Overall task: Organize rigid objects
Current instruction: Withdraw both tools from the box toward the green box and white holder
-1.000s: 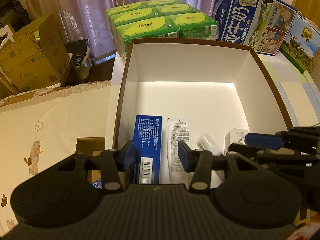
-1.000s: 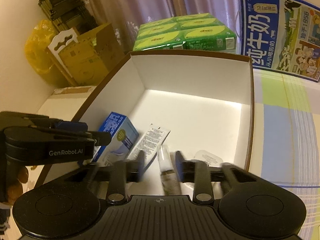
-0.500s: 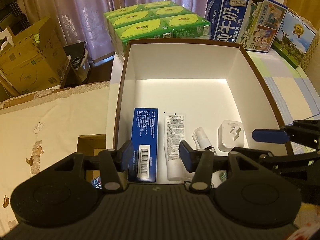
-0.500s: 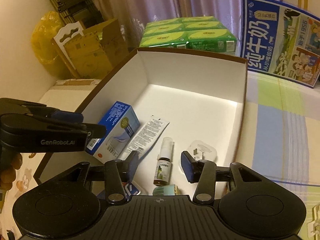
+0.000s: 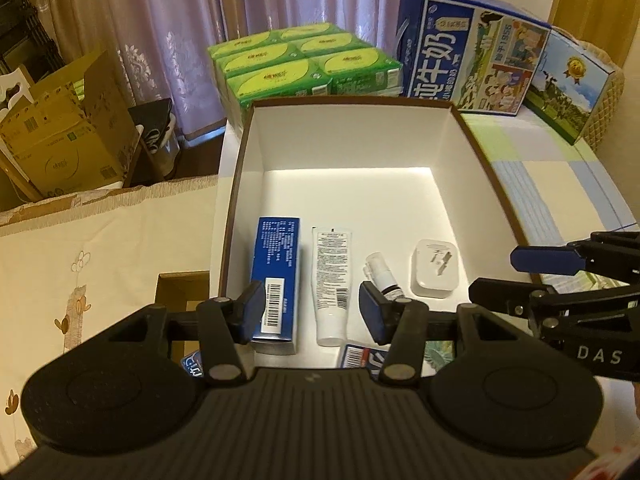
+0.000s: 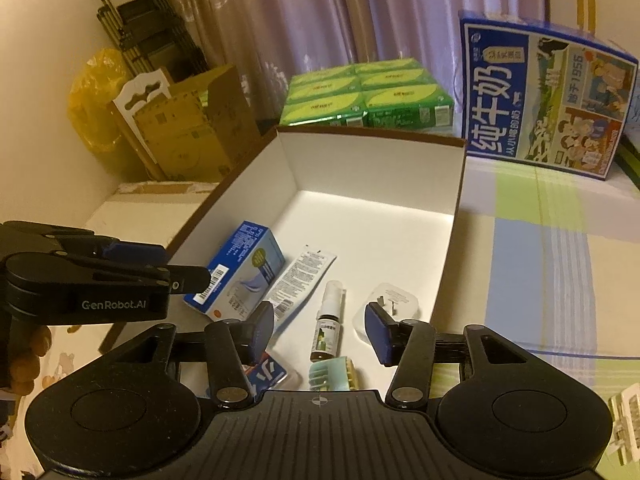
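Note:
A white box with a brown rim (image 5: 236,168) holds a blue carton (image 5: 276,272), a white tube (image 5: 330,276), a small spray bottle (image 5: 380,276) and a white plug adapter (image 5: 434,272), all lying flat near its front. My left gripper (image 5: 311,312) hovers open above the carton and tube, gripping nothing. Above the bottle (image 6: 328,328), my right gripper (image 6: 319,332) has its jaws opening, with nothing between them. A teal ribbed item (image 6: 332,374) and a blue packet (image 6: 272,372) lie at the near edge. Each gripper shows at the side of the other's view.
Green packs (image 5: 304,68) and a blue milk carton (image 5: 472,60) stand behind the box. Cardboard boxes (image 5: 60,140) sit at the left on the floor. A checked cloth (image 6: 540,248) covers the table to the right, a cream cloth (image 5: 100,248) to the left.
Both grippers have drawn back and up from the box and their jaws have widened. The bottle that stood between the right fingers now lies on the box floor.

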`<state>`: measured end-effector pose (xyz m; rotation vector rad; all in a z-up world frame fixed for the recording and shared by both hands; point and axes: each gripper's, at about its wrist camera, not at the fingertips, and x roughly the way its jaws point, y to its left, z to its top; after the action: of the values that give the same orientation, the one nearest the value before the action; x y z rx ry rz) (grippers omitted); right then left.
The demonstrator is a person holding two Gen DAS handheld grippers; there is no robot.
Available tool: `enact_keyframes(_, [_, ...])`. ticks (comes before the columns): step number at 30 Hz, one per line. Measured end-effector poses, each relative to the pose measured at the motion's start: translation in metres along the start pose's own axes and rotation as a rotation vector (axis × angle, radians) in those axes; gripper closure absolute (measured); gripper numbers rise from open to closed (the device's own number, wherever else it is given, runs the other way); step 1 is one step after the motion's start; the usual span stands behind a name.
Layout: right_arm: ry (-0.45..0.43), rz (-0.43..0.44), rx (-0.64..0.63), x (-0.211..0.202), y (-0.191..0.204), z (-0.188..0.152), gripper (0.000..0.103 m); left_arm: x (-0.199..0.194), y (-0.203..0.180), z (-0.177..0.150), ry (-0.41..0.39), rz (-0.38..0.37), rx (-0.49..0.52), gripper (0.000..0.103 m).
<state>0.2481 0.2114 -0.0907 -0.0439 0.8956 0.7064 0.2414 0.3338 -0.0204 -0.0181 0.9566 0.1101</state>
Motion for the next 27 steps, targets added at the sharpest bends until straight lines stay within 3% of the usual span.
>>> enact_keyframes(16, [-0.112,-0.003,0.061,-0.077,-0.025,-0.039,0.038,-0.059,-0.049,-0.028,-0.081,-0.041,0.004,0.050])
enact_keyframes(27, [-0.120,-0.045,0.070,-0.138,-0.067,-0.094,0.037,-0.087,-0.123,-0.062,-0.086,-0.166,0.027,0.050])
